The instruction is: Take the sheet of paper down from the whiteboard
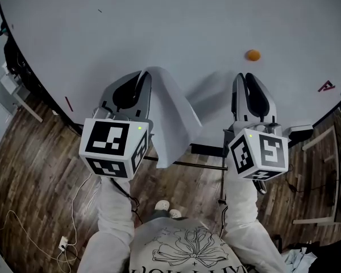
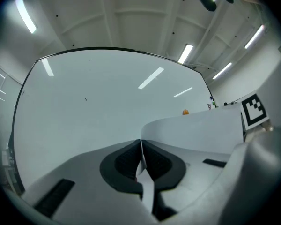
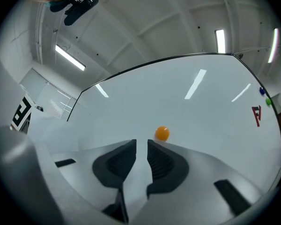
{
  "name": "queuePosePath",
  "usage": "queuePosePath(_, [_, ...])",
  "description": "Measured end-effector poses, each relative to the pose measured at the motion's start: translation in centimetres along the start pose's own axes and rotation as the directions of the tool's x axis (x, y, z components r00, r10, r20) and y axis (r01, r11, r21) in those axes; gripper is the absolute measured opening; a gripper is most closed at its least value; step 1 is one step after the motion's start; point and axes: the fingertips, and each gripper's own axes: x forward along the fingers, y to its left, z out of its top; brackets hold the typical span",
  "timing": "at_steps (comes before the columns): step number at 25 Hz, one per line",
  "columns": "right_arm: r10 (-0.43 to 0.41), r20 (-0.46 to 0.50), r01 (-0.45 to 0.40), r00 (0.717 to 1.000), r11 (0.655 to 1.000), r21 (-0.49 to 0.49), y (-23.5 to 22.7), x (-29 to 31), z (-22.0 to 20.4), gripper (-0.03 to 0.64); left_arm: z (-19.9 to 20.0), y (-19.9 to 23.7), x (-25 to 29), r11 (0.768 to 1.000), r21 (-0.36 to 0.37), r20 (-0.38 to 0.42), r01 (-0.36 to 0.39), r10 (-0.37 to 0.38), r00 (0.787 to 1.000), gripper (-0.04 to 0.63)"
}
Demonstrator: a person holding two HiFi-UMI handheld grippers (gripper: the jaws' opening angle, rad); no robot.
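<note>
My left tongs (image 2: pixel 141 143) clamp the sheet (image 1: pixel 173 118), apparently free of the whiteboard (image 1: pixel 159 21); my right tongs (image 3: pixel 141 143) stand narrow, empty. Next: draw the sheet clear.

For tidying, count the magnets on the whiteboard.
4: round orange magnet right of centre; red letter-shaped magnet, small blue magnet and small green magnet at the right edge. The white paper sheet may hide more.

Paper (image 1: pixel 176 118) in left gripper (image 1: pixel 143 75), before whiteboard (image 1: pixel 159 27), magnet (image 1: pixel 252 55) on whiteboard beyond right gripper (image 1: pixel 242 76)
</note>
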Motion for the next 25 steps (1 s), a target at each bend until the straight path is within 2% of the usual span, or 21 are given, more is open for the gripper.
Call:
queuePosePath(5, [0.012,-0.052,-0.012,0.999,1.0,0.01,0.5,0.0,-1.6,0.047,-0.6,-0.4,-0.1,1.0,-0.013,-0.006,0.007,-0.007,1.0,0.005])
queuePosePath(25, [-0.018,-0.063,0.018,0.998,1.0,0.0,0.0,0.2,-1.8,0.037,-1.1,-0.8,0.8,1.0,-0.021,-0.007,0.017,-0.017,1.0,0.005])
